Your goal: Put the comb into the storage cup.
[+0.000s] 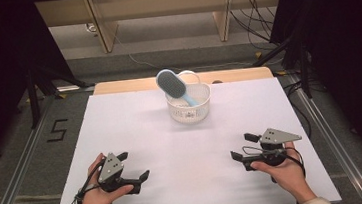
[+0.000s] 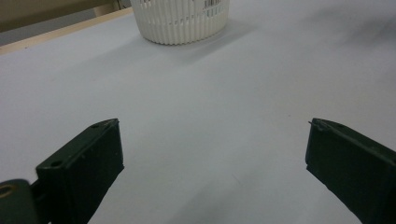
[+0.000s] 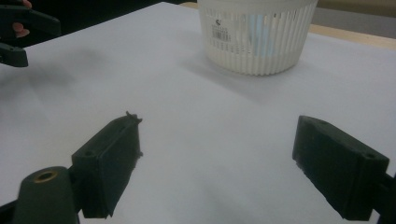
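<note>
Left black two-jaw gripper (image 1: 136, 166): near left of the white table sheet (image 1: 136, 131), jaws spread wide, nothing between them. Resting low, pointing toward the table's middle.

Centre, far side: white slotted plastic basket (image 1: 190, 112) standing upright. The pale blue oval hairbrush (image 1: 172, 84) sits in it, handle down inside, head sticking out above the rim and leaning left.

Right black two-jaw gripper (image 1: 241, 148): near right, jaws likewise released and empty, well apart from the basket.

Judgement: if the brush is to come out, approach from above, close on the brush neck just over the rim, and steady the basket wall with the other gripper so it does not tip.

Hard to make out: bristle side; handle is a blue blur behind the slats in the right gripper view; basket top is cut off in both gripper views.
</note>
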`<state>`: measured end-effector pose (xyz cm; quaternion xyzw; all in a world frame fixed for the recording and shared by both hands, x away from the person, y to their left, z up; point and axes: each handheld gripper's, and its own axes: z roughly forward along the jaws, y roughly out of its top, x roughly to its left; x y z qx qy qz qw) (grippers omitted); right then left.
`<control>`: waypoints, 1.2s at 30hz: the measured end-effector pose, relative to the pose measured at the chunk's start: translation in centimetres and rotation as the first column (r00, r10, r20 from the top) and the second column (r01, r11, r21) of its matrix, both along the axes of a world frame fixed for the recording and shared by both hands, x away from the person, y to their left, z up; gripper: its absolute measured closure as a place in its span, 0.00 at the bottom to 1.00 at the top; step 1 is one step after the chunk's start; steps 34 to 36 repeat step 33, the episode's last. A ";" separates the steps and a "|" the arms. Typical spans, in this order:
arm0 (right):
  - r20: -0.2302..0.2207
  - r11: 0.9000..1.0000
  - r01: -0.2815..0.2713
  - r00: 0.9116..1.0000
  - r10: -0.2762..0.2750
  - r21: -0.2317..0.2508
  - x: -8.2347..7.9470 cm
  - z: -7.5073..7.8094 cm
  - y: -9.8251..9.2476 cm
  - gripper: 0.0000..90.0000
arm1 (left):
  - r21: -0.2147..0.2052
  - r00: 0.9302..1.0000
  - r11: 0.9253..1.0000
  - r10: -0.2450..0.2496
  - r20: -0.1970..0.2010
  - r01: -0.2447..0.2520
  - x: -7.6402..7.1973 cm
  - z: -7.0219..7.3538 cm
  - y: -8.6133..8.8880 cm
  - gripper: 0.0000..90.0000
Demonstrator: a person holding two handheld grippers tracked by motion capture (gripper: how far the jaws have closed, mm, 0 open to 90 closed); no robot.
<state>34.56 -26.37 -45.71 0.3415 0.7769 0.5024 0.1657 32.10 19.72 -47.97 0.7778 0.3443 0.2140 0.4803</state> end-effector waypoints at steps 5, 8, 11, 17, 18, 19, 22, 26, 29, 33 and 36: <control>0.001 1.000 -0.003 1.000 0.003 -0.002 -0.5 -0.2 -0.2 0.18 | -0.002 1.000 1.000 0.001 0.000 -0.001 0.0 0.0 0.0 0.04; 0.000 1.000 -0.002 1.000 0.002 -0.002 -0.7 -0.3 -0.4 0.18 | -0.001 1.000 1.000 0.000 -0.001 0.000 0.0 0.0 0.0 0.04; -0.003 1.000 -0.001 1.000 0.001 -0.003 -1.0 -0.5 -0.5 0.18 | 0.000 1.000 1.000 0.000 -0.001 0.000 0.0 0.0 0.0 0.04; -0.009 1.000 -0.003 1.000 0.003 -0.001 -1.5 -0.7 -0.8 0.18 | 0.001 1.000 1.000 -0.001 -0.001 0.001 0.0 0.0 0.0 0.04; -0.012 1.000 -0.002 1.000 0.002 -0.002 -1.6 -0.7 -0.8 0.18 | 0.001 1.000 1.000 -0.001 -0.001 0.001 0.0 0.0 0.0 0.04; -0.012 1.000 -0.001 1.000 0.001 0.000 -1.6 -0.8 -0.8 0.18 | 0.001 1.000 1.000 -0.001 -0.001 0.001 0.0 0.0 0.0 0.04; -0.011 1.000 -0.004 1.000 0.004 -0.003 -1.6 -0.9 -0.8 0.18 | 0.001 1.000 1.000 -0.003 0.000 0.003 0.0 0.0 0.0 0.04; -0.014 1.000 -0.006 1.000 0.006 -0.003 -1.6 -0.9 -0.8 0.18 | 0.002 1.000 1.000 -0.003 0.000 0.003 0.0 0.0 0.0 0.04; -0.015 1.000 -0.006 1.000 0.006 -0.005 -1.5 -1.0 -0.8 0.18 | 0.002 1.000 1.000 -0.005 0.001 0.005 0.0 0.0 0.0 0.04; -0.016 1.000 -0.001 1.000 0.001 -0.006 -1.4 -1.1 -0.7 0.18 | 0.002 1.000 1.000 -0.009 0.001 0.009 -0.1 0.0 -0.1 0.04; -0.016 1.000 -0.001 1.000 0.001 -0.006 -1.4 -1.1 -0.7 0.18 | 0.002 1.000 1.000 -0.009 0.001 0.009 -0.1 0.0 -0.1 0.04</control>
